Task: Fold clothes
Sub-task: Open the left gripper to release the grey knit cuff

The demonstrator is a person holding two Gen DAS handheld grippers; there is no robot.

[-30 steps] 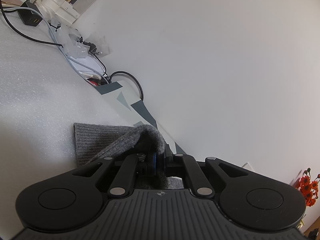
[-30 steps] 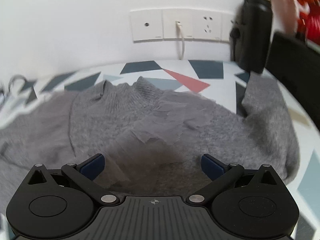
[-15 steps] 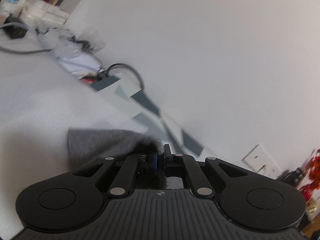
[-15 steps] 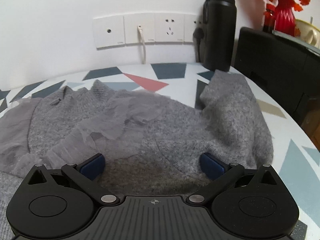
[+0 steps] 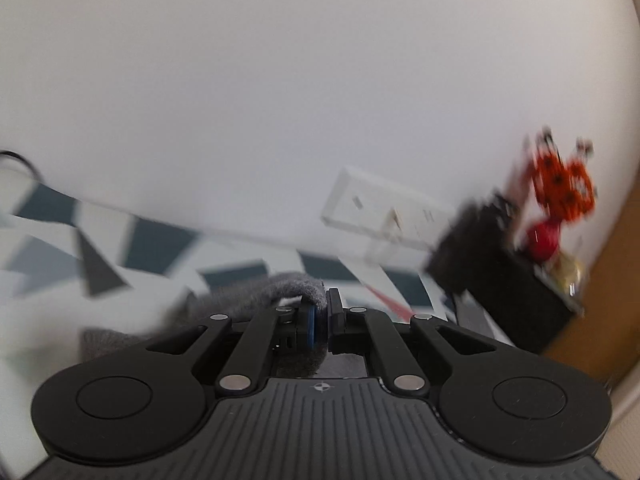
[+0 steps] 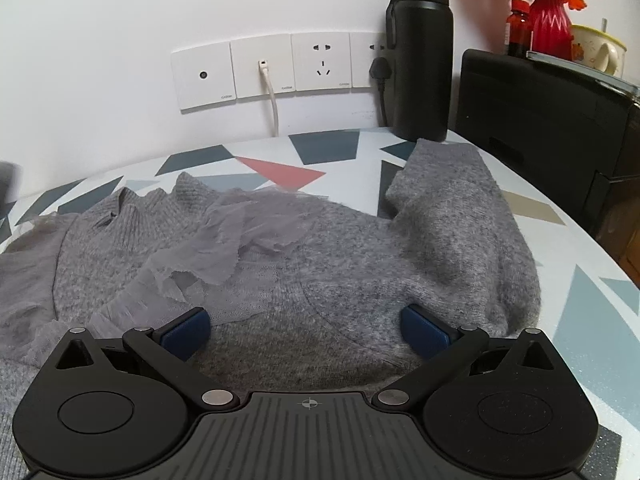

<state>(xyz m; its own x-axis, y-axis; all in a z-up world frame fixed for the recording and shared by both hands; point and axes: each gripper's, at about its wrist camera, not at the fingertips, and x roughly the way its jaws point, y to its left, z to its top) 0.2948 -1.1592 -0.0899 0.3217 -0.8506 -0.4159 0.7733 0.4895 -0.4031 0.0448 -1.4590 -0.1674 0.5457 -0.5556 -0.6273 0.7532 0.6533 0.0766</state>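
Observation:
A grey knitted sweater [image 6: 344, 248] with a sheer ruffled front lies spread on the patterned table [image 6: 280, 164], its right sleeve folded up toward the back. My right gripper [image 6: 306, 330] hovers open just above the sweater's body, blue pads wide apart with nothing between them. In the blurred left wrist view, my left gripper [image 5: 325, 312] is shut on a fold of the grey sweater [image 5: 280, 290], which drapes over the left finger and trails down to the left.
A black flask [image 6: 422, 52] stands at the table's back edge beside wall sockets [image 6: 272, 70] with a white cable. A black box [image 6: 548, 120] sits on the right, carrying a red vase [image 6: 550, 20] of orange flowers and a cup.
My left gripper has swung right with the sweater fold, its view sweeping from the cluttered left end to the sockets and flowers. The right gripper shifted left and stayed open.

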